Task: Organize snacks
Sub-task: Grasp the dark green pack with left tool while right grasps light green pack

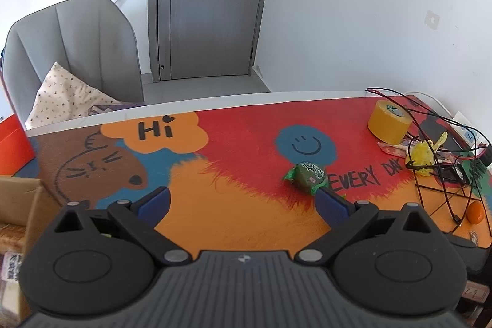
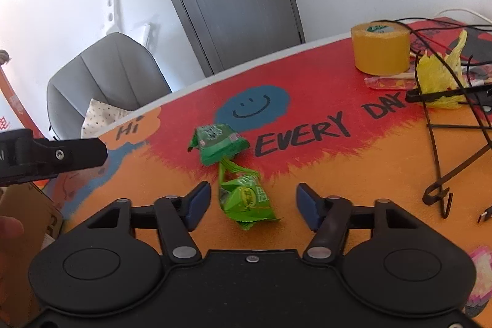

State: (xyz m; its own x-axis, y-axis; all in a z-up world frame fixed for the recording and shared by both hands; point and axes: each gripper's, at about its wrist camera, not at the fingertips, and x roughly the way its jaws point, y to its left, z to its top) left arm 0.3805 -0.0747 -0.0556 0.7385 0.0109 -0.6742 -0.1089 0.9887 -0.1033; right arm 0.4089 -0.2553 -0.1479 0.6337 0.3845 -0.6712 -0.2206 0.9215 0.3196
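Right gripper: jaws apart, not pressing, straddling near crinkly green foil snack packet | left gripper: wide, empty | risk: far green packet (twisted ends touching) drags along.

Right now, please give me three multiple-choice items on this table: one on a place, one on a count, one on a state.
1. Where does the tape roll stand?
A. far right of the mat
B. on the chair
C. between the right tool's fingers

2. How many green snacks does the right view show?
A. one
B. two
C. four

3. The right tool is:
A. shut on a snack
B. open
C. shut on the tape

Key: A, it stands by the cables; B, far snack and near snack; B, the pads stand clear of the near snack.
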